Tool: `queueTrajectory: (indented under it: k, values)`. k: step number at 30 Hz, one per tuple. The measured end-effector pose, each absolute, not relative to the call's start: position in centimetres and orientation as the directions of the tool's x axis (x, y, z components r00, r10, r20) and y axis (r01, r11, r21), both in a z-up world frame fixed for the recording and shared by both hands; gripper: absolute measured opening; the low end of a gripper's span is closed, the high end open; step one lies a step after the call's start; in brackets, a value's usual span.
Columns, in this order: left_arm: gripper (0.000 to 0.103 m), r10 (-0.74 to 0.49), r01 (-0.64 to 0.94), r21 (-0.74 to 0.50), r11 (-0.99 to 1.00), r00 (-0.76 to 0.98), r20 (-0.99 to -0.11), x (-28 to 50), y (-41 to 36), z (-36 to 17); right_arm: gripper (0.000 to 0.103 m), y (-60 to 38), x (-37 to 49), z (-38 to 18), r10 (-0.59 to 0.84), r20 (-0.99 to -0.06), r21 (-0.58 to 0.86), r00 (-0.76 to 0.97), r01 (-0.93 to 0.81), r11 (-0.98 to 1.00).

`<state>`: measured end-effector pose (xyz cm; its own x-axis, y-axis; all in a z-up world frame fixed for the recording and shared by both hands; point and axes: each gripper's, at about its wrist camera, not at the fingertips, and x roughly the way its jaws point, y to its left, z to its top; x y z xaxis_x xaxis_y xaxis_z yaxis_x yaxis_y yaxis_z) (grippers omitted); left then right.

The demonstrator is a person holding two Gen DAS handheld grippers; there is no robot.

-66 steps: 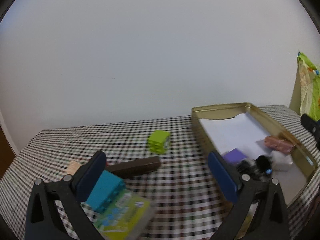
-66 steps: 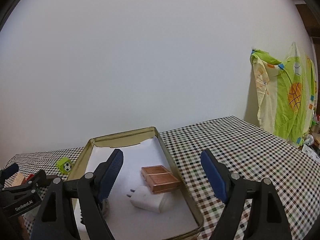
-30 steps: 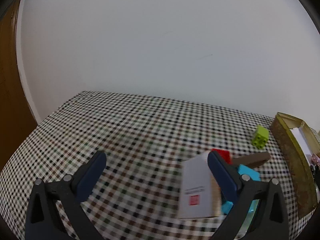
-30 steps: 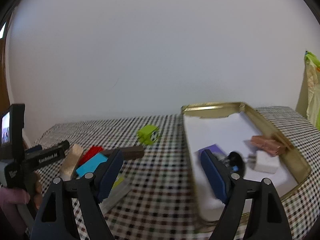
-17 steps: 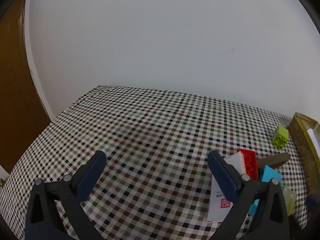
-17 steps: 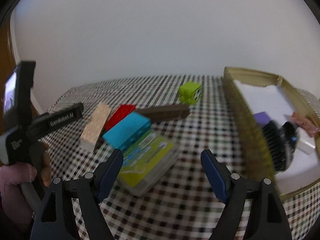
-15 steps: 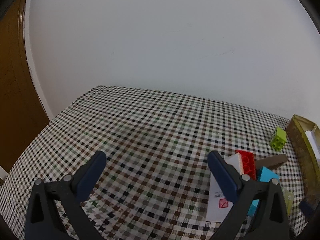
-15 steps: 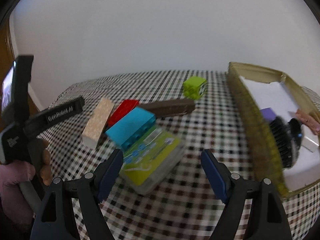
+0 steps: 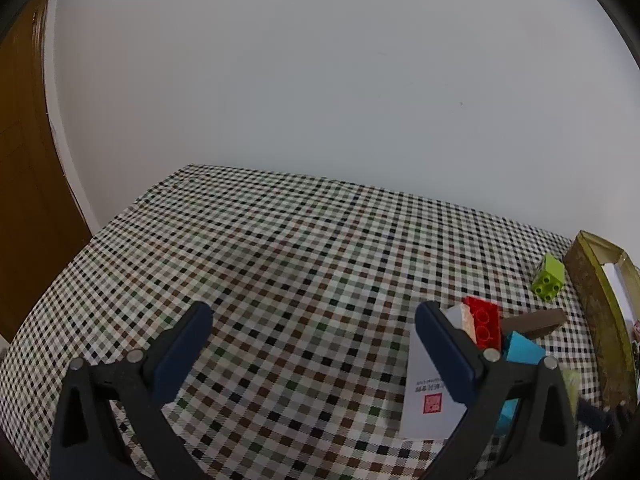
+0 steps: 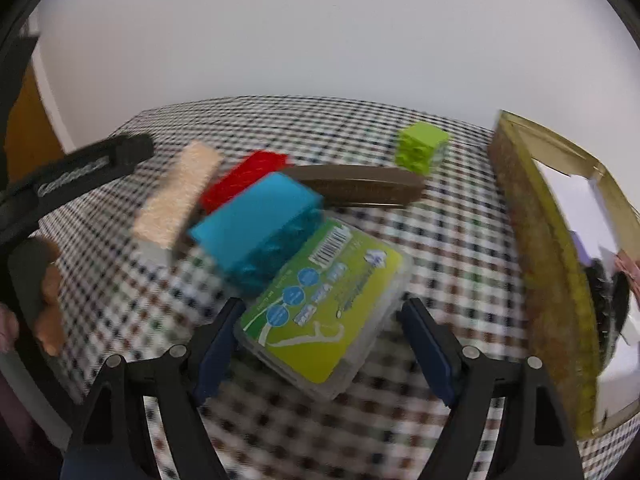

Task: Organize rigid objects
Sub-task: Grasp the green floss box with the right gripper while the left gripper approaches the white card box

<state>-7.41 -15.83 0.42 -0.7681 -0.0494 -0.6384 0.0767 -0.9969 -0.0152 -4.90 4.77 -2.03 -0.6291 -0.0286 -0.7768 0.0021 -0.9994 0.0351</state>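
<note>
Left wrist: left claw (image 9: 312, 322) spread over bare checkered surface (image 9: 280, 248), block pile at right; right wrist: right claw (image 10: 320, 322) spread, nothing pinched, straddling clear plastic case (image 10: 324, 312) touching blue block (image 10: 260, 224), tin tray (image 10: 552, 248) right.

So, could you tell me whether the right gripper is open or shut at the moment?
Open: the right gripper has its blue pads spread wide on either side of the clear plastic case, not pressing it.
</note>
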Motion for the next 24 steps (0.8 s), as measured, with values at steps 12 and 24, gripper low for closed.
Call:
queueTrajectory:
  k: [12,24]
  values:
    - [0.102,-0.028,0.025,0.013,-1.000,-0.754,-0.656,-7.6,-13.7,0.0,0.081,8.7,-3.9,-1.8,-0.053,-0.747,0.112,-0.663,-0.046,-0.993]
    - [0.102,0.040,-0.078,0.028,-0.997,-0.752,-0.658,-7.4,-11.9,-0.2,0.057,8.1,-5.7,-2.3,-0.012,-0.764,0.035,-0.645,-0.023,-0.999]
